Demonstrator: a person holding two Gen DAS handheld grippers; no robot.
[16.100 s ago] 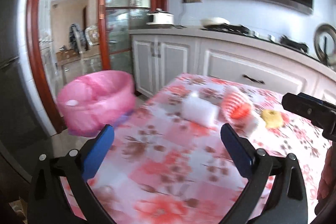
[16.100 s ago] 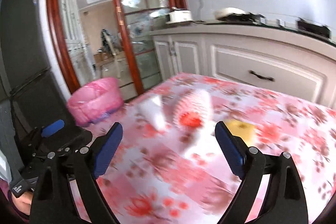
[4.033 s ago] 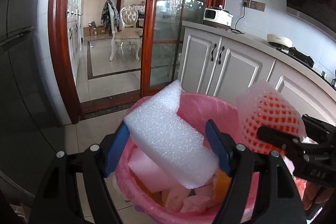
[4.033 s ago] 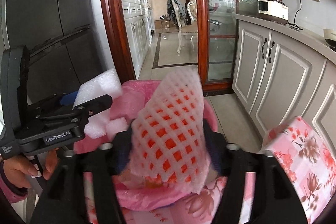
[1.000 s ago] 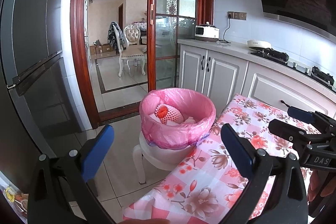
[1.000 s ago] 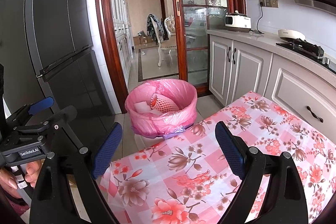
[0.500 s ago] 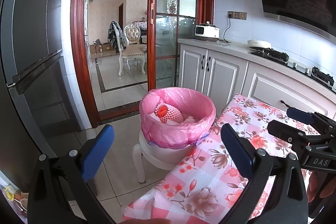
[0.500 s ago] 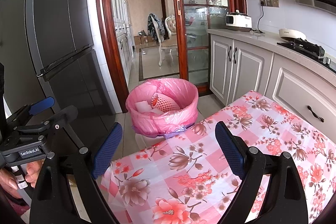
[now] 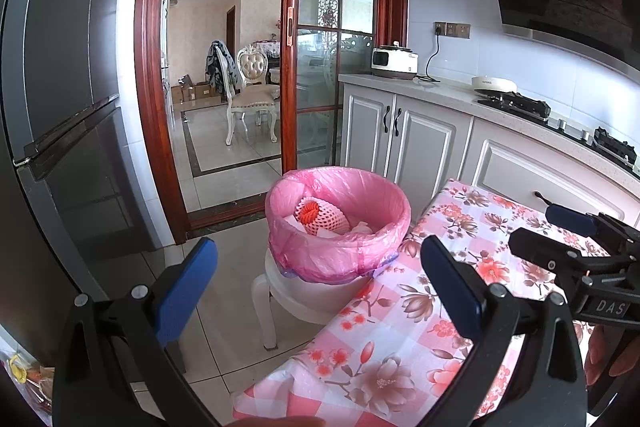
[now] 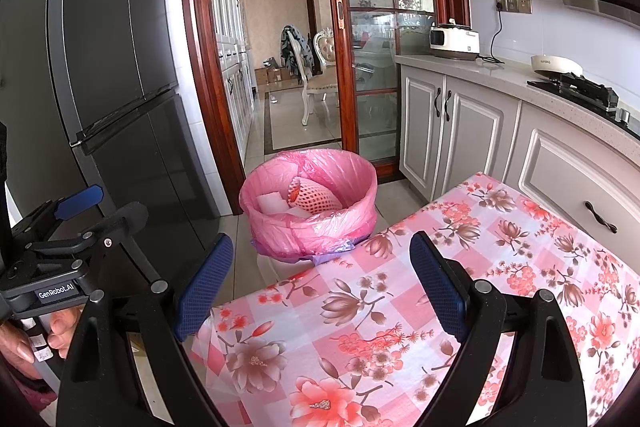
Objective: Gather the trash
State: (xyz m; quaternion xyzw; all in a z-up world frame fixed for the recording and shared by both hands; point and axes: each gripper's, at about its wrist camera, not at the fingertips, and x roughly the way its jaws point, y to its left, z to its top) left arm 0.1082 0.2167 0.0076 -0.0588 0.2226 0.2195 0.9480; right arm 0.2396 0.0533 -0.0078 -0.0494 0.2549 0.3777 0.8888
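Your left gripper (image 9: pixel 316 283) & right gripper (image 10: pixel 320 279) are both spread wide w/ nothing between the blue pads, hovering over the near edge of the floral tablecloth (image 10: pixel 400 327). Trash sits in the pink-lined bin (image 9: pixel 340 255) on a white stool (image 9: pixel 280 291), just past the table's far-left corner: red-and-white foam fruit net (image 9: pixel 320 215) on top, white foam block (image 10: pixel 270 205) beside it

A dark fridge (image 10: pixel 100 67) stands left of the glass door (image 10: pixel 368 67), a cooker (image 9: pixel 395 63) on the counter (image 9: pixel 448 93), a chair (image 9: pixel 252 95) beyond.
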